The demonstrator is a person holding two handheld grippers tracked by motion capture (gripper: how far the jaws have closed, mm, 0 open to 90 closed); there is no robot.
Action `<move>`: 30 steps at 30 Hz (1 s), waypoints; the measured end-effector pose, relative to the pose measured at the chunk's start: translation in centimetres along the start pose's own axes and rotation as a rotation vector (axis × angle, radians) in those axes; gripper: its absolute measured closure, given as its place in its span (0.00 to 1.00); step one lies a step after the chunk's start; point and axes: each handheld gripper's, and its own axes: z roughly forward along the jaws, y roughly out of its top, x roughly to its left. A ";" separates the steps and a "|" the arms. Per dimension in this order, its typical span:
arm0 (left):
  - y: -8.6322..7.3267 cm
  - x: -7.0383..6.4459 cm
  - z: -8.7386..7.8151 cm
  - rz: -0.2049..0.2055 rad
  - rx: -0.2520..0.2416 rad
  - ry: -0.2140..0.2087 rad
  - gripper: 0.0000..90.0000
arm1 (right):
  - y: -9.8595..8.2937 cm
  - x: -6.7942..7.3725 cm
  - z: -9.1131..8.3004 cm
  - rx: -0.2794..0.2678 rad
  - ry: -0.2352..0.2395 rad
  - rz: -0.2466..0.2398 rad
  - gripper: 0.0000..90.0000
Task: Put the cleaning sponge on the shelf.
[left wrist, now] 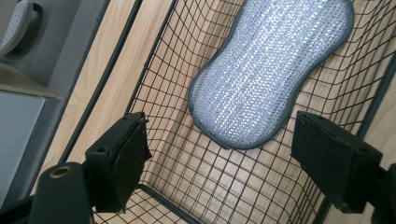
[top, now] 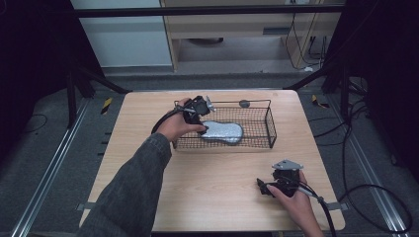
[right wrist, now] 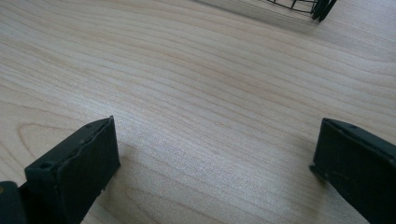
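The left claw [left wrist: 219, 154] hung open just over the silver scrubbing pad [left wrist: 271, 70], which lay flat in the wire basket [top: 257, 143]. The pad looked light and soft; its near rounded end seemed easiest to pinch. The right claw [right wrist: 215, 168] rested open on the tabletop [top: 207, 187].

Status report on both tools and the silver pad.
Left tool open over wire basket. Silver pad inside, unheld. Right tool open on bare table.

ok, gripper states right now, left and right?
Left gripper: open, empty, over the silver pad in the wire basket.
Right gripper: open, empty, over the bare table.
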 end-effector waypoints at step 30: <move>-0.7 -2.1 -2.3 -0.076 -0.103 -0.023 0.05 | 0.0 0.0 0.0 0.001 -0.001 -0.001 0.00</move>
